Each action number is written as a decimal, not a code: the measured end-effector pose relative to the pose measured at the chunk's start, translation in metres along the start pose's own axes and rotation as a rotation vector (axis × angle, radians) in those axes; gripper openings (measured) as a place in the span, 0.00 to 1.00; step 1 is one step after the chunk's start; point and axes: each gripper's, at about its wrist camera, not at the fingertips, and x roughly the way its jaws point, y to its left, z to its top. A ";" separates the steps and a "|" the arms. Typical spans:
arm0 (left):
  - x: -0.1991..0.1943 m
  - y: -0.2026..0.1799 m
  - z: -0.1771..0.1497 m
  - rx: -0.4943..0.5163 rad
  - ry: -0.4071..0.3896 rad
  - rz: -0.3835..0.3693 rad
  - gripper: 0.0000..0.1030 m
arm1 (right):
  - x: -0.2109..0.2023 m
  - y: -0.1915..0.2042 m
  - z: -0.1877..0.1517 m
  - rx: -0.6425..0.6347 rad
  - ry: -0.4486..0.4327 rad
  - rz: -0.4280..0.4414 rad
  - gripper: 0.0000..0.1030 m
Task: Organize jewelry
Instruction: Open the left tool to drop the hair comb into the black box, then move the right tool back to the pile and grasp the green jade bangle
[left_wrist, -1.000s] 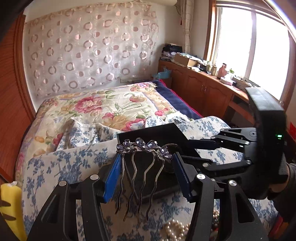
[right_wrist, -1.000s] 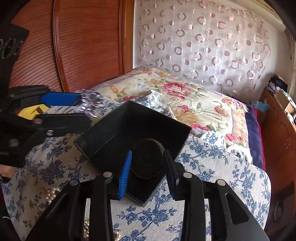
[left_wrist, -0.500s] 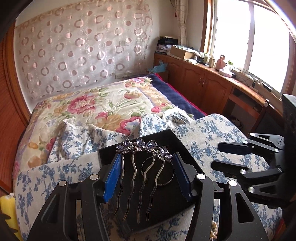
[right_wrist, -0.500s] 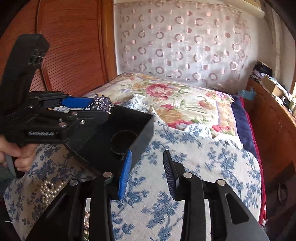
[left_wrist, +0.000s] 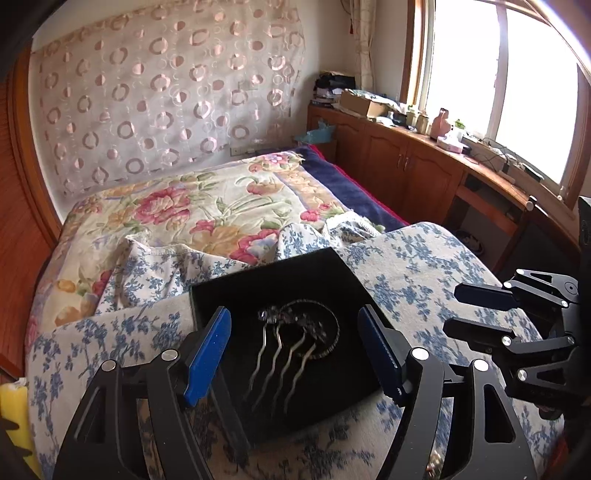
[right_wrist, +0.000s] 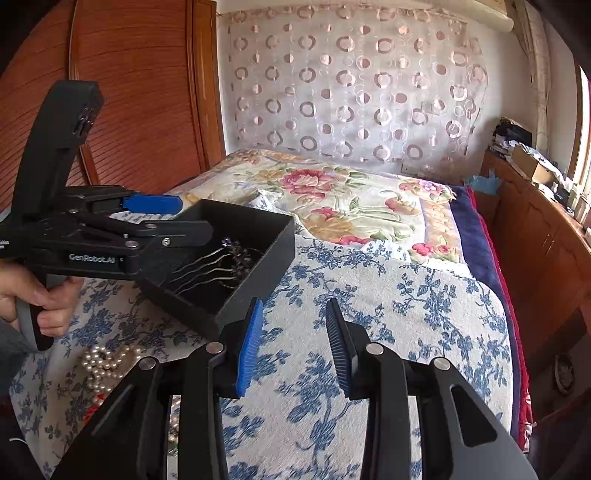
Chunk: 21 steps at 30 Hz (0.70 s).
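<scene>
A silver hair comb (left_wrist: 286, 343) with purple stones lies inside the black jewelry box (left_wrist: 325, 273), partly over a thin metal bangle (left_wrist: 328, 314). The box stands on the blue-flowered cloth. My left gripper (left_wrist: 295, 350) is open and empty just above the box's near side. In the right wrist view the comb (right_wrist: 218, 266) shows in the box (right_wrist: 258, 254), with the left gripper (right_wrist: 184, 218) over it. My right gripper (right_wrist: 293, 343) is open and empty, to the right of the box above the cloth. A pearl necklace (right_wrist: 105, 363) lies on the cloth near the box.
The cloth (right_wrist: 406, 314) covers a raised surface in front of a bed with a floral quilt (left_wrist: 207, 206). Wooden cabinets (left_wrist: 424, 170) with clutter run along the window at right. A wooden wardrobe (right_wrist: 140, 92) stands at left. A yellow object (left_wrist: 11, 410) sits at the left edge.
My left gripper opened and the hair comb dropped from it into the black box. My right gripper moved away from the box to the right and widened.
</scene>
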 end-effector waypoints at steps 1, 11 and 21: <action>-0.006 0.000 -0.004 -0.002 -0.004 -0.005 0.66 | -0.003 0.002 -0.002 0.002 -0.002 0.004 0.37; -0.057 -0.010 -0.056 -0.016 -0.005 -0.023 0.67 | -0.029 0.033 -0.037 0.015 0.023 0.039 0.37; -0.092 -0.011 -0.114 -0.055 0.007 -0.013 0.67 | -0.045 0.072 -0.076 0.020 0.075 0.094 0.37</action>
